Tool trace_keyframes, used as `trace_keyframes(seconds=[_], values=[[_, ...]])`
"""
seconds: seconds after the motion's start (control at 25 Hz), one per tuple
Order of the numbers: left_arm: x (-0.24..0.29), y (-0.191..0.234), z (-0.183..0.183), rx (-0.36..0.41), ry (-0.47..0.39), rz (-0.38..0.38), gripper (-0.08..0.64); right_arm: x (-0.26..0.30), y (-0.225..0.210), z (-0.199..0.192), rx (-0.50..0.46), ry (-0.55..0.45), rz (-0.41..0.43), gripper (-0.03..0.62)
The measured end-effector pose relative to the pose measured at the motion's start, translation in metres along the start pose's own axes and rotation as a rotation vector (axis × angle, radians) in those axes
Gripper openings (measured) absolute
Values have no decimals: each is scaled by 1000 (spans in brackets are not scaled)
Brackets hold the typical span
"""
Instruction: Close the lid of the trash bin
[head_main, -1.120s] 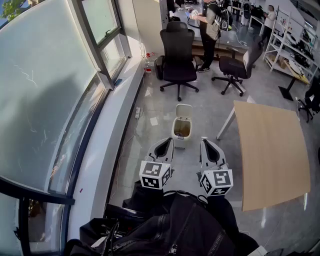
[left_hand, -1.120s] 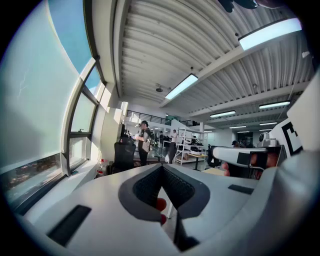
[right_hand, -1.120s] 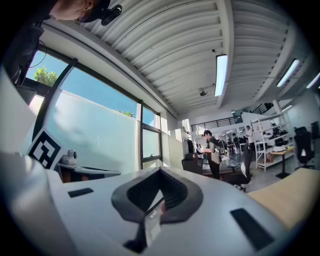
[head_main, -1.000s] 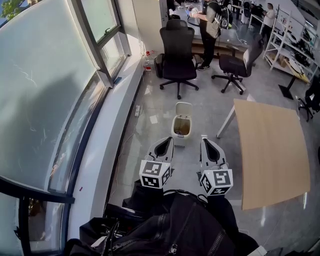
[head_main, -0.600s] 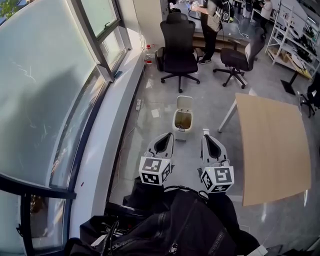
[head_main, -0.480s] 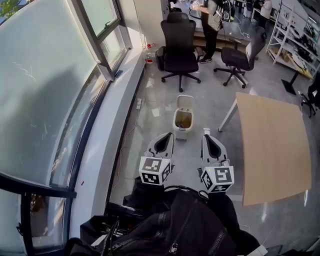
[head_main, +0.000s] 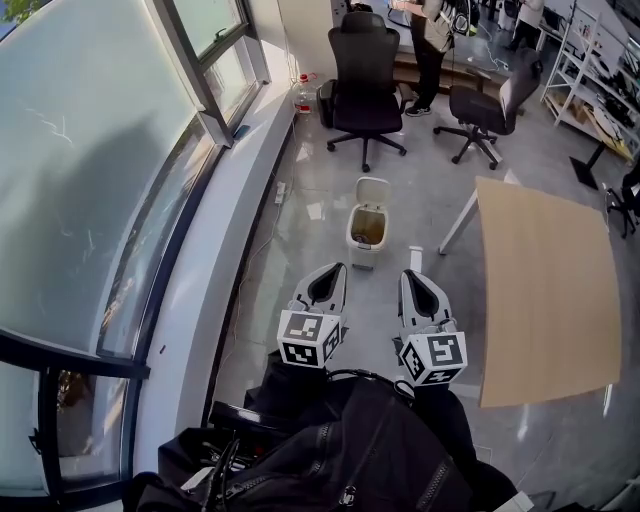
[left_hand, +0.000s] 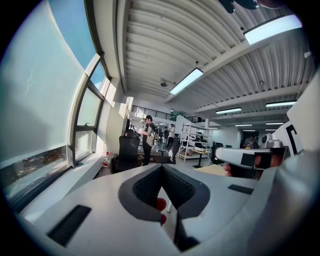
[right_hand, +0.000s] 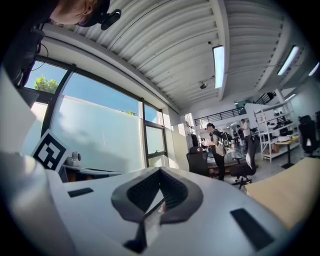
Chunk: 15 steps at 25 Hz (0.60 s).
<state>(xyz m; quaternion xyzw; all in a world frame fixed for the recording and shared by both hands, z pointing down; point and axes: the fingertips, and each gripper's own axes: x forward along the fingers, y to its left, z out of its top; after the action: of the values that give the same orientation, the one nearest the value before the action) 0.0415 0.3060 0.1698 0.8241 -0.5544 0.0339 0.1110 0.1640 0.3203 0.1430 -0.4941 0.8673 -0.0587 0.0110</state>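
Note:
A small cream trash bin (head_main: 367, 228) stands on the grey floor ahead of me, its lid (head_main: 371, 190) tipped up and back, the inside showing brown. Both grippers are held side by side, short of the bin and apart from it. The left gripper (head_main: 335, 269) has its jaws together with nothing in them, and the right gripper (head_main: 408, 276) is shut and empty too. In the left gripper view the left gripper (left_hand: 161, 167) hides the bin, and the right gripper (left_hand: 250, 157) shows at the right. The right gripper (right_hand: 160, 171) also hides the bin in its own view.
A wooden table (head_main: 545, 290) stands at the right of the bin. Two black office chairs (head_main: 367, 70) (head_main: 490, 110) and a standing person (head_main: 430, 35) are behind it. A long window sill (head_main: 235, 220) runs along the left, with a power strip (head_main: 281, 192) on the floor.
The bin has slid slightly up in the head view as the view shifted. Both grippers stay side by side and shut, and the lid stays up.

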Motion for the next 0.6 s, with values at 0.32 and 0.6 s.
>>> trace_keyframes(seconds=[0.32,0.6], values=[[-4,-8,-34,-26,53,26,-5,-14,1,-33,24,63,36,3],[-1,-7,-41,-29,73,27,-5,-13,-3,-44,43,89,31,3]])
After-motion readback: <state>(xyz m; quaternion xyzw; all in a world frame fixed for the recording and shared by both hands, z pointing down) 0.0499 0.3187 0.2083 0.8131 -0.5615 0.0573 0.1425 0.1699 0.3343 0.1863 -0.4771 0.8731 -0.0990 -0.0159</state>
